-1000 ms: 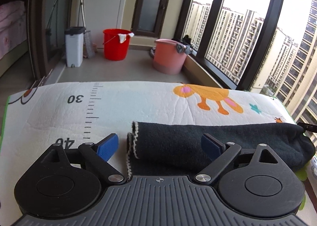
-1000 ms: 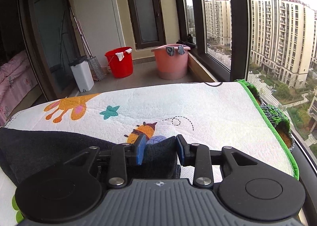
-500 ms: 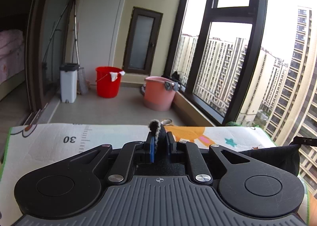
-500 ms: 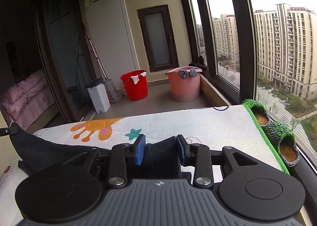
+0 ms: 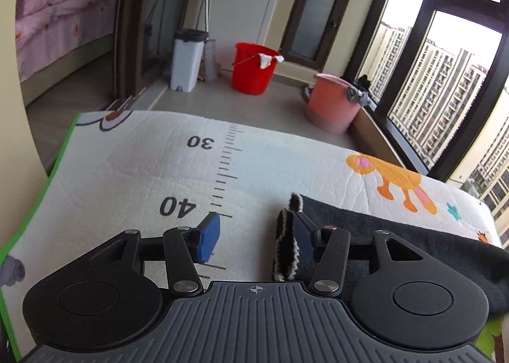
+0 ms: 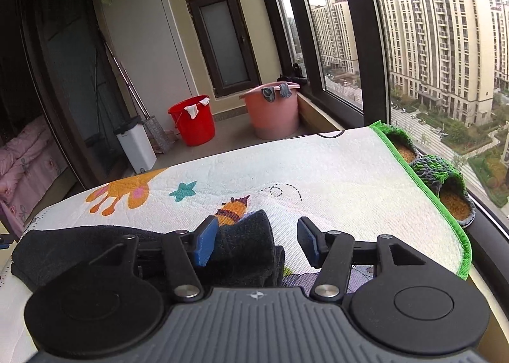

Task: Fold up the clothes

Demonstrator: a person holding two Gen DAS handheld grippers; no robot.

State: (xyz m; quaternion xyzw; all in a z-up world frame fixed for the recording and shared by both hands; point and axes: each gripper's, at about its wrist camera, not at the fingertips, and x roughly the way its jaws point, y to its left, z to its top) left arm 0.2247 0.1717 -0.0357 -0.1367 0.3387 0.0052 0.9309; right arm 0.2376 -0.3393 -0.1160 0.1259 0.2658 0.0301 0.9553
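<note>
Left gripper (image 5: 254, 240): jaws about half open and opening. The white-stitched edge of the dark cloth (image 5: 397, 236) stands up against the inner face of the right pad; the left pad is clear of it, over the bare mat (image 5: 127, 178). Not pinched.

Right gripper (image 6: 257, 243): jaws likewise opening, about half wide. A bunched fold of the cloth (image 6: 248, 242) lies between them, resting against the left pad, the right pad apart from it. Released, by the look of it.

Cloth lies as a long folded band across the near part of the printed mat, running between the two grippers.

Handling (a judgement): soft, light, thick knit or fleece; limp, so it slumps when let go, though the stitched edge has enough body to stand briefly. Not slippery, not fragile. Best taken at the two end corners of the band, pinching all layers together, so the fold stays square.

Against the frames half a second back: both grippers then held the cloth lifted, the left fully closed on its edge, the right clamped on a bunch. Now the cloth is down on the mat and both grips are loosening.

Farther off: red bucket (image 5: 253, 69), pink bucket (image 5: 334, 102), windows.
</note>
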